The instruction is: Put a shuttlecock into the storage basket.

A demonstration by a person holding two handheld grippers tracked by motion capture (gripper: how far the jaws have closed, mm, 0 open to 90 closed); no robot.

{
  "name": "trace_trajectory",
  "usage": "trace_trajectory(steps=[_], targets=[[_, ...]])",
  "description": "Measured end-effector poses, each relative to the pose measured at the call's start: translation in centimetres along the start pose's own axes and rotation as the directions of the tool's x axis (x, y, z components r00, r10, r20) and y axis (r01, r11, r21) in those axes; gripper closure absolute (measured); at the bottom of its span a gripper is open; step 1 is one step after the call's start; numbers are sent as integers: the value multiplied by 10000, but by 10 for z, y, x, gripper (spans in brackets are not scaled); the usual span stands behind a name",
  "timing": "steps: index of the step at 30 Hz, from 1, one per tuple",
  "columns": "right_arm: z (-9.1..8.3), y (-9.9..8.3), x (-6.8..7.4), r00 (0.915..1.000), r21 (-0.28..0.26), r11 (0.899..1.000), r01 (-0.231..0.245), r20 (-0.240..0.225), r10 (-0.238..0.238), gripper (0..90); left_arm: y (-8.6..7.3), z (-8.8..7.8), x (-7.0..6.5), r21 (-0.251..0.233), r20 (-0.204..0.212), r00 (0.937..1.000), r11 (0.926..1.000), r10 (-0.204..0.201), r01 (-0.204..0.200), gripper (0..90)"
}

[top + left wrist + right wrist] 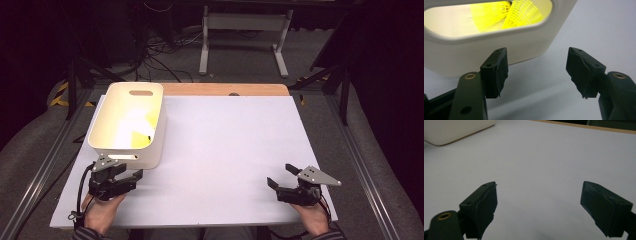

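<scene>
Left gripper (131,176): matte black, blocky, jaws spread wide with nothing between them, rubbery pads (499,72) creased at the edges. It rests low at 7 o'clock on the counter (225,145), tips just short of the bin's near wall, not touching.

Bin (128,122): smooth cream plastic, rounded corners, oval handle slots, at 10 o'clock. Through the near slot in the left gripper view, two yellow shuttlecocks (506,15) with netted plastic skirts lie inside, touching each other.

Right gripper (281,176): same build, jaws spread, holding nothing, at 5 o'clock, well apart from the bin.

Counter: flat matte white sheet over a wooden top, a wood strip showing at 12 o'clock. Room dim; grey floor, loose cables, a white metal stand (245,35) beyond.
</scene>
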State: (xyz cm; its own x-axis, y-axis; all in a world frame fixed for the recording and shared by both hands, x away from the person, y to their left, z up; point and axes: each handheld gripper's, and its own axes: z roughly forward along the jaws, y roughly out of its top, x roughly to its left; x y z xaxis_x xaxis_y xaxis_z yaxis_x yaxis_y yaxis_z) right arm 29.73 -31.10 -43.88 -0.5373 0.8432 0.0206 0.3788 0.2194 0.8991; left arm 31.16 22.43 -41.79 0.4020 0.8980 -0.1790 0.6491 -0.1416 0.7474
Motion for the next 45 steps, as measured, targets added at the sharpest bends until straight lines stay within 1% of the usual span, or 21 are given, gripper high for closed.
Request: trace_trajectory(steps=[7,11,15,17,20,22,26,28,29,30,31,36,41,45], targets=[[-2,-1,-1,10000,-22,10000,-56,45,56,142,-1,1,2,-144,-21,10000,9999,-79,78,344],[-2,-1,-1,10000,17,10000,-54,41,54,142,-2,2,1,-86,-6,10000,10000,-31,31,341],[-2,-1,-1,10000,20,10000,-92,38,92,142,-3,4,2,-252,-122,9999,9997,-79,76,339],[-2,-1,-2,9999,23,9999,-101,74,101,141,-3,5,3,-160,-127,9999,9998,-76,74,340],[-2,-2,-2,9999,18,9999,-153,43,153,141,-4,6,2,-221,-152,9998,9997,-95,92,340],[-2,-2,-2,9999,13,9999,-128,53,128,141,-4,5,2,-189,-87,10000,9998,-40,38,340],[-2,-1,-2,9999,-5,9999,-144,51,144,141,-6,5,1,-382,-161,9999,9993,-61,54,339],[-2,-2,-2,9999,-1,9999,-145,43,145,141,-7,5,1,-404,-177,9998,9992,-90,83,340],[-2,-2,-2,9999,16,9999,-136,32,136,141,-7,5,1,-358,-160,9998,9993,-97,91,340],[-2,-2,-2,9999,18,9999,-138,33,138,141,-7,5,2,-236,-121,9999,9997,-11,8,339],[-2,-1,-2,9999,14,9999,-133,33,133,141,-7,5,2,-245,-126,9999,9997,-14,11,339],[-2,-2,-2,9999,31,9999,-143,41,143,141,-8,5,2,-446,-166,9999,9990,-33,25,338],[-1,-2,-2,10000,63,9999,-86,34,86,141,-8,4,2,-524,-143,9998,9986,-115,107,337],[-1,-1,-2,10000,72,9999,-96,10,96,141,-9,2,3,-511,-127,9999,9987,-97,90,337]])
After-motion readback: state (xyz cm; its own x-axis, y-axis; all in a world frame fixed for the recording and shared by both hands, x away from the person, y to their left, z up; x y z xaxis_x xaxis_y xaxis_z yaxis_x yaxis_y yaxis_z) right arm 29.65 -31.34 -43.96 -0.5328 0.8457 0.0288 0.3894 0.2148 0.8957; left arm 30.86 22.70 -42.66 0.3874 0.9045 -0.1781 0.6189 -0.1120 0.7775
